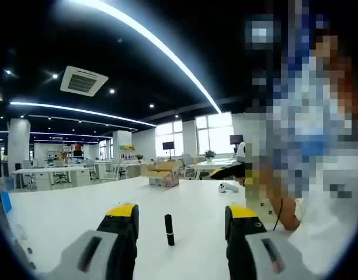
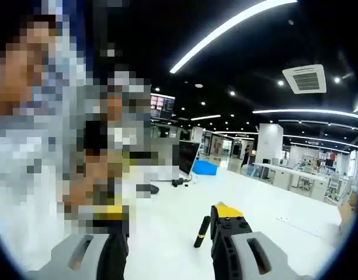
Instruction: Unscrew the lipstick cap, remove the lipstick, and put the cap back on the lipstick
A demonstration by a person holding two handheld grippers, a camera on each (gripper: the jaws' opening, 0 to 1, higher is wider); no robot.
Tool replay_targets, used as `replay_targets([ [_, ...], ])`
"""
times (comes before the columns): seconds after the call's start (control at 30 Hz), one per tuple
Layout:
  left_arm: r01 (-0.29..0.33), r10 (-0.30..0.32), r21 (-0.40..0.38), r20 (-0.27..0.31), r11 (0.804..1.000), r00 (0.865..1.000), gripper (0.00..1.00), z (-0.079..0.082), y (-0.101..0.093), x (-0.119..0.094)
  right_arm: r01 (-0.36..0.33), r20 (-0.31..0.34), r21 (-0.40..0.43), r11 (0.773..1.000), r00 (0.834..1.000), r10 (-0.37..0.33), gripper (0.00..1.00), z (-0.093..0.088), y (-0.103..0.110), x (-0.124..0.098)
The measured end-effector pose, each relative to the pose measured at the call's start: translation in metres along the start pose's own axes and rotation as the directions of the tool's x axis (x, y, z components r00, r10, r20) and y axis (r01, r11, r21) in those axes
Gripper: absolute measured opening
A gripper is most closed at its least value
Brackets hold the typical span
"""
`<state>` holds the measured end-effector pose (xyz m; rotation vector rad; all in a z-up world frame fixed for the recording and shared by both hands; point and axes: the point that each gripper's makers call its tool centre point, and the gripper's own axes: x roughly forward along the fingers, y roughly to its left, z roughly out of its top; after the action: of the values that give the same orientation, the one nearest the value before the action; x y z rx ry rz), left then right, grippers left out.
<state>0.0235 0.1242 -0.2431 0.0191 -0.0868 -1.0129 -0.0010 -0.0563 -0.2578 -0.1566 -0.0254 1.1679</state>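
Unlabelled, the black lipstick stands between the left gripper's spread jaws; right gripper likewise spread.

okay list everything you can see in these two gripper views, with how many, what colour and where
Slim black cylindrical lipstick tube with gold base: one, black, upright on the table between the left gripper's jaws; leaning in the right gripper view.
White table: one, white, under the tube.
Brown cardboard box: one, brown, far table edge.
White handheld controller: one, white, on the table beyond the tube.
Blue bin: one, blue, far end of the table.
Ceiling air vent: one, white, overhead.
Left gripper: one, grey with yellow tips, open.
Right gripper: one, grey with yellow tips, open.
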Motion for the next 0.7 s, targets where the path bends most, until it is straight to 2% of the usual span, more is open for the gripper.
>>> replay_targets([
  [0.4,0.008,-0.008,-0.005,-0.009,1.0,1.0,0.59,-0.0032,-0.0012,0.0033,0.005,0.002,0.0,1.0,1.0,-0.005,0.54,0.001,-0.0004,-0.0024],
  [0.7,0.007,-0.007,-0.012,0.011,1.0,1.0,0.59,0.0007,0.0016,0.0016,-0.014,-0.014,0.005,1.0,1.0,0.014,0.53,-0.004,0.0023,0.0051],
])
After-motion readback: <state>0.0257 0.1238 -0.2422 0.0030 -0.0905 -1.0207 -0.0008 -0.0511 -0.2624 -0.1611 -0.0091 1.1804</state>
